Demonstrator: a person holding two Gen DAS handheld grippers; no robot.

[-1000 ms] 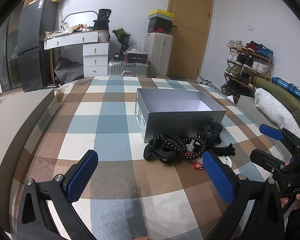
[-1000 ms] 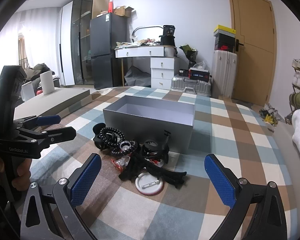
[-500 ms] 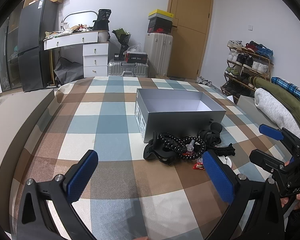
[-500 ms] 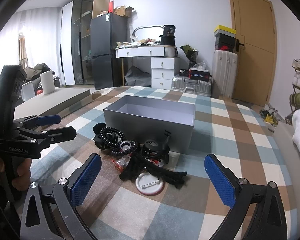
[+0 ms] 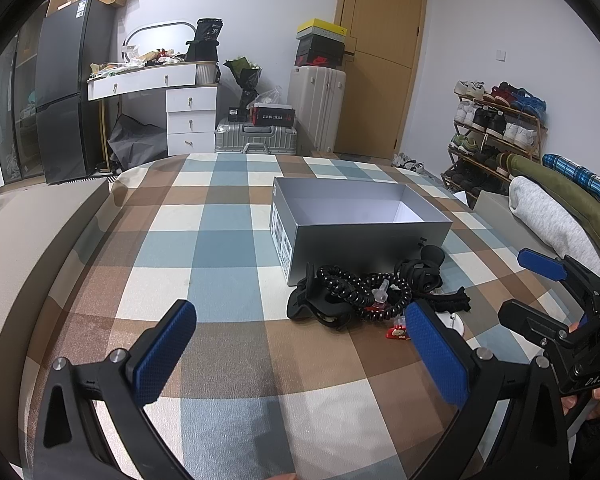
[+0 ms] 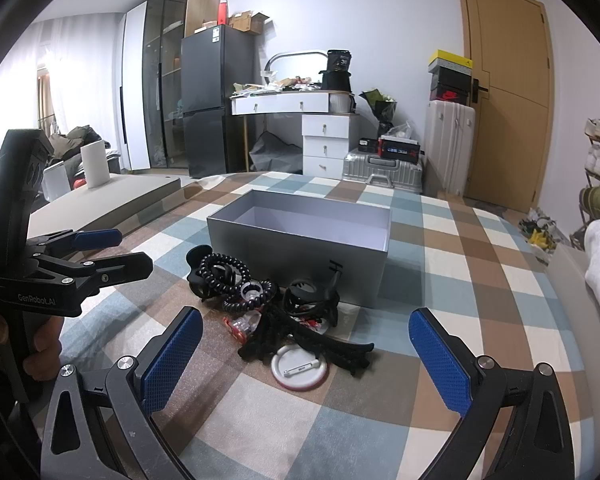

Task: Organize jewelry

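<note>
Jewelry [image 6: 276, 312] lies heaped on the checked blanket [image 5: 220, 240], touching the near side of the open grey box [image 5: 360, 224]. My left tongs [image 5: 300, 354] and right tongs [image 6: 306, 354] hover nearby, both spread wide, holding nothing.

Box [image 6: 300, 240] on bedspread [image 6: 440, 280]; jewelry pile [image 6: 276, 308] just before it; round dish [image 6: 300, 372] nearest, before pile.

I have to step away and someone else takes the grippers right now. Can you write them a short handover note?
Left gripper: open, holding nothing. Right gripper: open, holding nothing; both hover over the checked blanket.
The grey box sits open, with nothing visible inside.
The pile lies in front of it: black coiled hair ties, a black claw clip, a round white-and-pink disc, small red bits.
Done: nothing boxed yet.
Left: move every piece into the box.
</note>
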